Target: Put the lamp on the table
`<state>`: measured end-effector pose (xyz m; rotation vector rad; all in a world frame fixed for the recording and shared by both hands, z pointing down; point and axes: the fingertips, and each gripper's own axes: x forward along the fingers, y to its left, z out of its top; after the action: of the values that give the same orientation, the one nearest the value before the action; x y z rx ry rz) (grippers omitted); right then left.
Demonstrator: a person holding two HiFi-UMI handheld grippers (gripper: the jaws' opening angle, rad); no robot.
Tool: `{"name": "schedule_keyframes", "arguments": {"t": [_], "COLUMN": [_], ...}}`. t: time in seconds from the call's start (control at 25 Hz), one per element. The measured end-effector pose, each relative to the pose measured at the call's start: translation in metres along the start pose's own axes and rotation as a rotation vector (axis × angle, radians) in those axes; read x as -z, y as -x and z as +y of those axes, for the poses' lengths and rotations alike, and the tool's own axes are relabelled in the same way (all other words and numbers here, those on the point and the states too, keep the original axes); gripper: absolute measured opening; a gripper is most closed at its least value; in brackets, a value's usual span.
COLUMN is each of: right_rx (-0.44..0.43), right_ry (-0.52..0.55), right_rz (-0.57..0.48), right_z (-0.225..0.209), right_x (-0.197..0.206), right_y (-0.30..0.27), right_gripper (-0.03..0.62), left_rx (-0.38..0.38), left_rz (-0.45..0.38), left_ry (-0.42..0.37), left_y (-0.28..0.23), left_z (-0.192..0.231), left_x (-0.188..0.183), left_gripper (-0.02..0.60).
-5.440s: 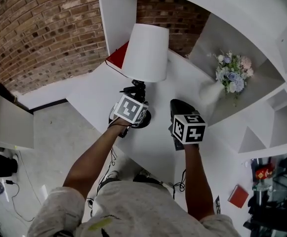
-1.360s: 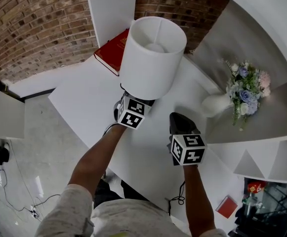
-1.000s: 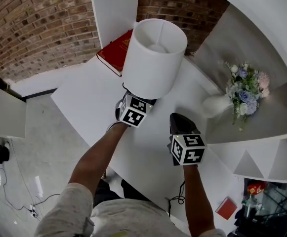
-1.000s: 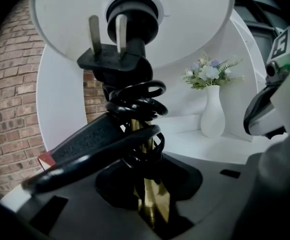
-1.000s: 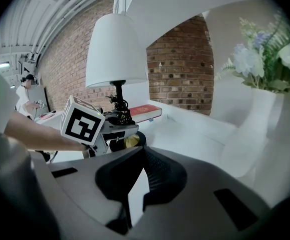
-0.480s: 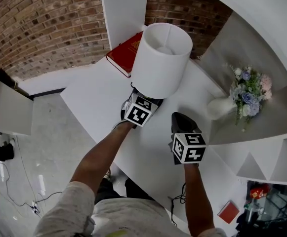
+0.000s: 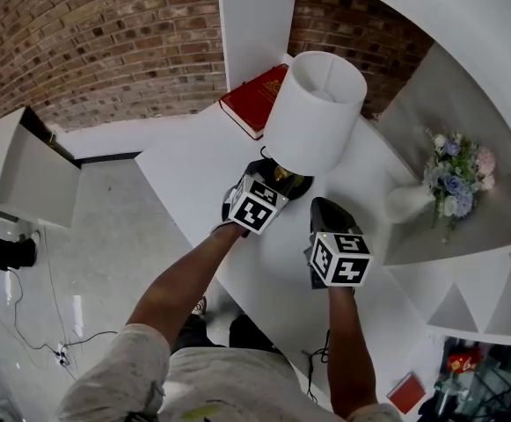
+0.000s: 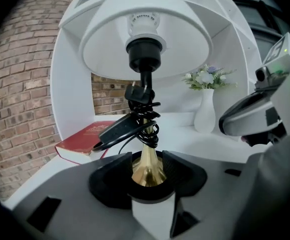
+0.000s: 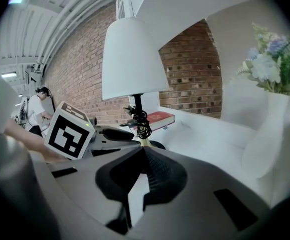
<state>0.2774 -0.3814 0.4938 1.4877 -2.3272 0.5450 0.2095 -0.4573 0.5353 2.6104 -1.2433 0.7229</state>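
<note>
The lamp, with a white shade (image 7: pixel 317 112) and a brass stem (image 8: pixel 147 164) wound with black cord, stands upright on its black base (image 7: pixel 288 181) on the white table (image 7: pixel 193 156). My left gripper (image 7: pixel 269 183) is at the base. Its jaws have just been opening wide, then easing in slightly. They now stand open either side of the brass stem without pressing it (image 8: pixel 147 170). My right gripper (image 7: pixel 324 207) hovers over the table to the right of the lamp, shut and empty (image 9: pixel 144 156). The lamp (image 9: pixel 132 59) rises just beyond it.
A red book (image 7: pixel 257 99) lies behind the lamp against a white upright panel. A white vase of flowers (image 7: pixel 453 170) stands in the shelf unit at the right. The table's left edge drops to grey floor (image 7: pixel 105 236). A person stands far off (image 9: pixel 37 106).
The left gripper has drawn back a little from the lamp, so more of the black base shows. The right gripper also edged back. The lamp stays upright on the table.
</note>
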Motion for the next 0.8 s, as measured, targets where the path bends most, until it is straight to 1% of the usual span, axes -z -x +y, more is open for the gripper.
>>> {"name": "schedule_keyframes", "arguments": {"t": [0.36,0.52,0.72,0.8], "right_rx": [-0.057,-0.086,-0.118,-0.132], "right_ry": [-0.001,-0.007,-0.015,-0.016], "right_rz": [0.001,-0.007,-0.020,-0.026], "right_z": [0.031,0.046,0.068,0.078], "right_x": [0.002,0.001,-0.006,-0.008], "right_y": [-0.009,-0.014,-0.019,-0.019], "right_gripper": [0.005,0.005,0.005,0.005], "left_rx": [-0.043,-0.081,-0.137,-0.153], "left_rz": [-0.007,-0.003,-0.011,-0.014], "left_ry": [0.037,0.073,0.095,0.117], "left_y": [0.047,0.071,0.114,0.130], "left_z": [0.010,0.022,0.040,0.046], "left_x": [0.009,0.018,0.025,0.028], "left_gripper": [0.172,0.161,0.144,0.141]}}
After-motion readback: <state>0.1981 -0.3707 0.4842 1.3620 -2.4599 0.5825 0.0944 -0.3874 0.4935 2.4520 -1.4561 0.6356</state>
